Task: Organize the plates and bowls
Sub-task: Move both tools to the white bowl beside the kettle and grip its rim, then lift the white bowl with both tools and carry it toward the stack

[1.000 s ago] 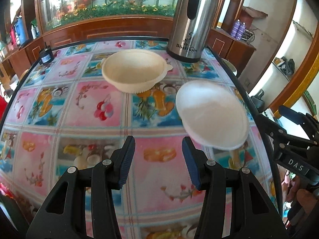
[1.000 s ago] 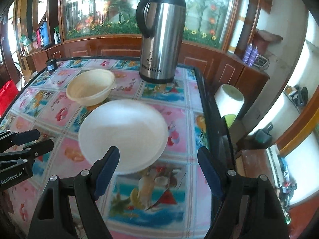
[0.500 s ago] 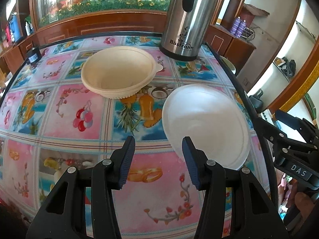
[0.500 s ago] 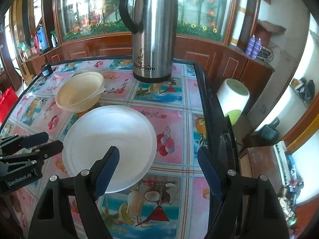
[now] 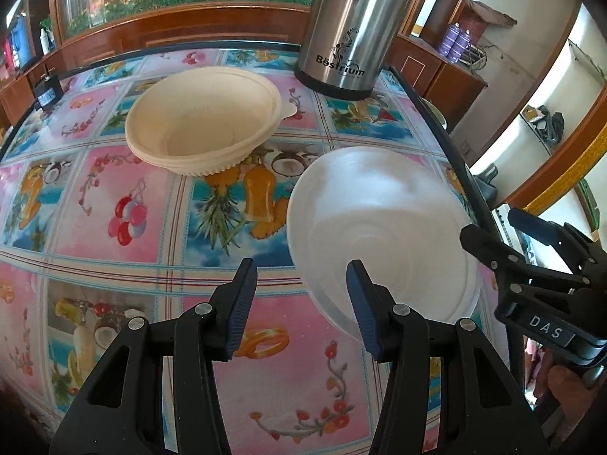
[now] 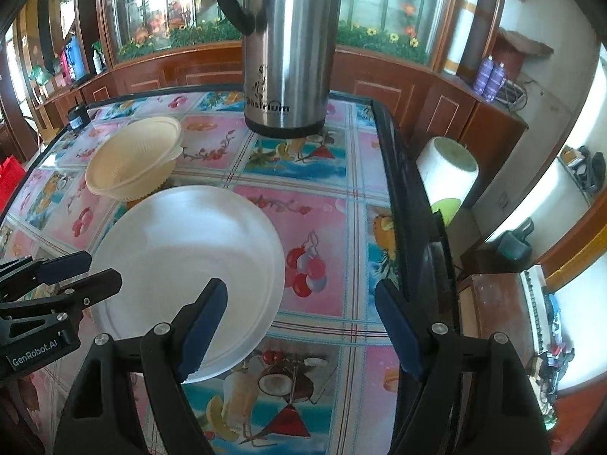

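A white plate (image 5: 383, 227) lies on the table near its right edge; it also shows in the right wrist view (image 6: 182, 254). A stack of cream bowls (image 5: 205, 121) sits further back to the left, also in the right wrist view (image 6: 132, 159). My left gripper (image 5: 301, 303) is open and empty, its right finger over the plate's near left rim. My right gripper (image 6: 303, 326) is open and empty, its left finger over the plate's near right rim. Each gripper shows in the other's view, the right one (image 5: 531, 261) and the left one (image 6: 57, 284).
A tall steel thermos (image 5: 349, 26) stands at the back of the fruit-patterned table (image 5: 114, 189). The table's black right edge (image 6: 413, 208) drops to a white roll (image 6: 447, 174) and wooden cabinets below. A small dark object (image 5: 47, 89) sits at the far left edge.
Both grippers have moved forward toward the plate and bowls, which now look larger and nearer. Both stay open. The plate and bowls have not moved on the table.
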